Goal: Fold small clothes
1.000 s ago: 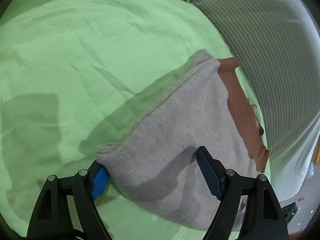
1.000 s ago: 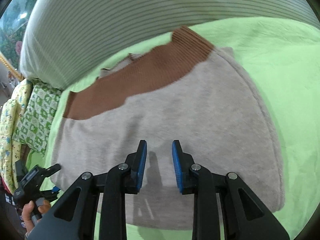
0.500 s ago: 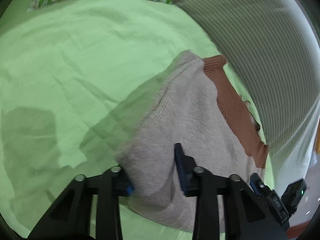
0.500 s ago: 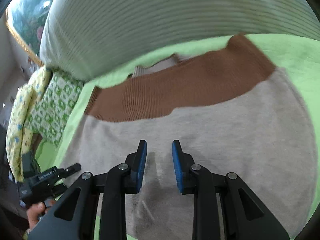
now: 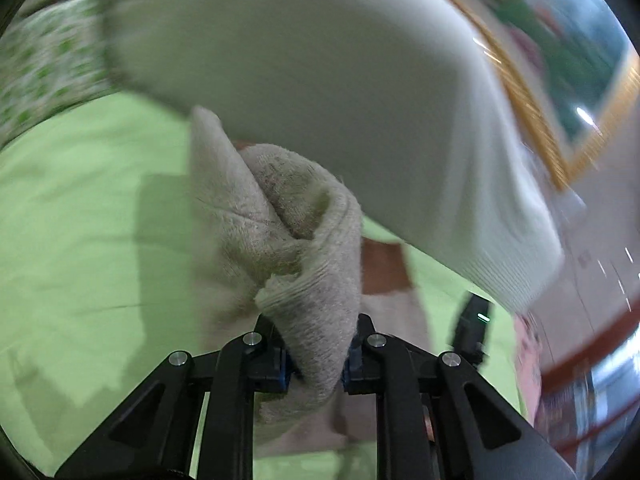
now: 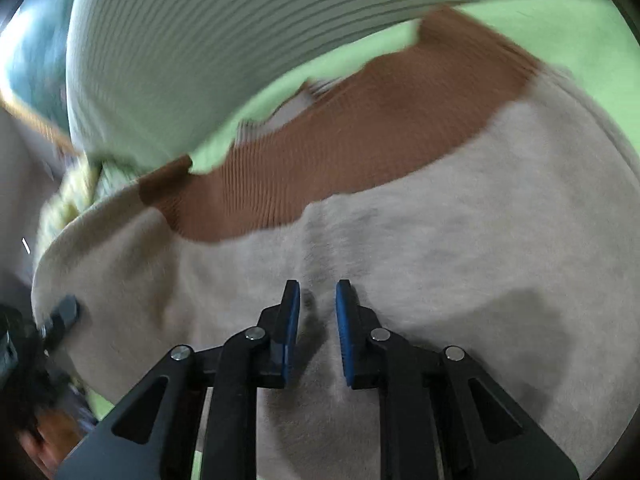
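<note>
A small grey knit sweater (image 6: 440, 240) with a brown ribbed band (image 6: 340, 160) lies on the green sheet (image 6: 560, 20). My left gripper (image 5: 316, 344) is closing, and its pads pinch a bunched corner of the sweater (image 5: 280, 220), raised off the sheet. The brown band (image 5: 382, 268) shows behind the lifted fold. My right gripper (image 6: 317, 308) hovers low over the middle of the grey cloth. Its jaws are closing, with a narrow gap and no cloth between the pads. The left gripper (image 6: 60, 316) appears at the sweater's left edge.
A large striped pillow (image 5: 320, 80) lies just behind the sweater, close above the lifted corner. A green patterned pillow (image 5: 40, 60) sits far left. A gold picture frame (image 5: 540, 120) hangs on the wall. The green sheet (image 5: 80, 220) spreads to the left.
The left gripper shut on the sweater's corner and lifted it up and over toward the striped pillow. The right gripper slid a little forward over the cloth and its jaws narrowed.
</note>
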